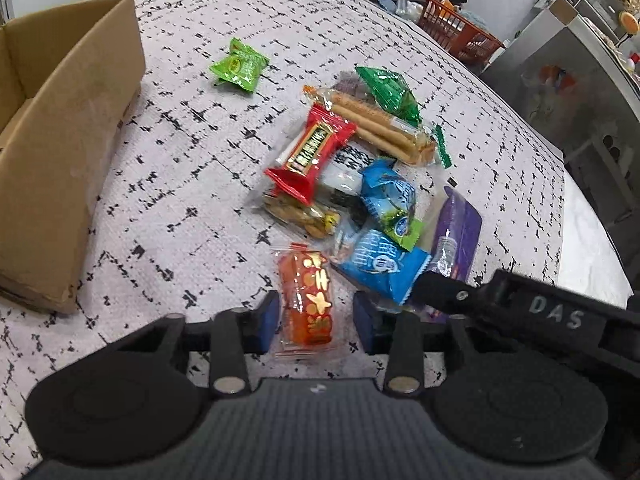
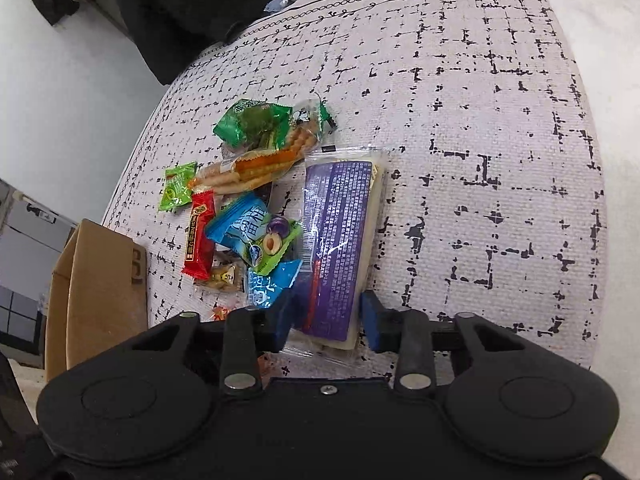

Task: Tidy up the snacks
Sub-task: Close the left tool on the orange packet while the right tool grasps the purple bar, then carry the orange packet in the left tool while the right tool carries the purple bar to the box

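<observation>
A pile of snack packets lies on a patterned cloth. My left gripper is open, its blue pads on either side of an orange packet with gold shapes. My right gripper is open, its pads on either side of the near end of a long purple packet; that packet also shows in the left wrist view. The pile holds a red bar, biscuit sticks, blue packets, a dark green packet and a light green one set apart.
An open cardboard box stands at the left of the cloth; it shows in the right wrist view too. A red basket sits beyond the far edge. A metal cabinet stands at the right.
</observation>
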The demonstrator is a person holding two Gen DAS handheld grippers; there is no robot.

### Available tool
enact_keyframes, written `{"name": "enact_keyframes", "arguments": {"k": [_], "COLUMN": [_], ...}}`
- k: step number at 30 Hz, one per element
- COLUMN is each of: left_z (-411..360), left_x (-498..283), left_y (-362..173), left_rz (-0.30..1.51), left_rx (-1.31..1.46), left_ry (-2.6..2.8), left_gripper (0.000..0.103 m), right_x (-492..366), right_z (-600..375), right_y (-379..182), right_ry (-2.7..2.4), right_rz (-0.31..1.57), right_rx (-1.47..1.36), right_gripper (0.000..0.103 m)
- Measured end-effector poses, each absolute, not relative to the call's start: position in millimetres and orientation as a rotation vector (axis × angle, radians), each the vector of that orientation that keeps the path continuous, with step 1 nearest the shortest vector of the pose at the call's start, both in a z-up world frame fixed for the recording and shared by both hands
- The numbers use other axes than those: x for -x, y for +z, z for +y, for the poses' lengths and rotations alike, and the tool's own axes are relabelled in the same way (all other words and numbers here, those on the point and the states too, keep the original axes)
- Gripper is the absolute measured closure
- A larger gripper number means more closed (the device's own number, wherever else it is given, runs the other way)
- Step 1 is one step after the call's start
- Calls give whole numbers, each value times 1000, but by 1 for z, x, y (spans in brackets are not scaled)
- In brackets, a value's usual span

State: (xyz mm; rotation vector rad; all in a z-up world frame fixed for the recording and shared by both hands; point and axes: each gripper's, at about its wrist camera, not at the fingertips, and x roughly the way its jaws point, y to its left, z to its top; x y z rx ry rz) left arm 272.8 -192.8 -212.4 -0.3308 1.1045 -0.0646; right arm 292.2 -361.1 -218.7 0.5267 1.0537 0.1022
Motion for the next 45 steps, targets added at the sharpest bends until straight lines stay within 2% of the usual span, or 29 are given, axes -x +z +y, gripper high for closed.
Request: {"name": "enact_keyframes", "arguments": {"k": [7, 28, 45], "left_z": [-190, -144, -72], "left_x": [-269, -201, -170], "left_y": [-201, -111, -77], "left_rz": [1098, 904, 802], "left_rx": [363, 419, 494], "left_ry": [-74, -86, -30], "left_gripper": [79, 79, 79], "right_x": [-277, -220, -207], "right_z": [-368, -305, -232], "right_y": [-200, -114, -85], "right_ry": [57, 150, 242], "right_rz": [1005, 866, 809], "right_rx": [-521, -430, -365], "right_gripper": [78, 78, 78]}}
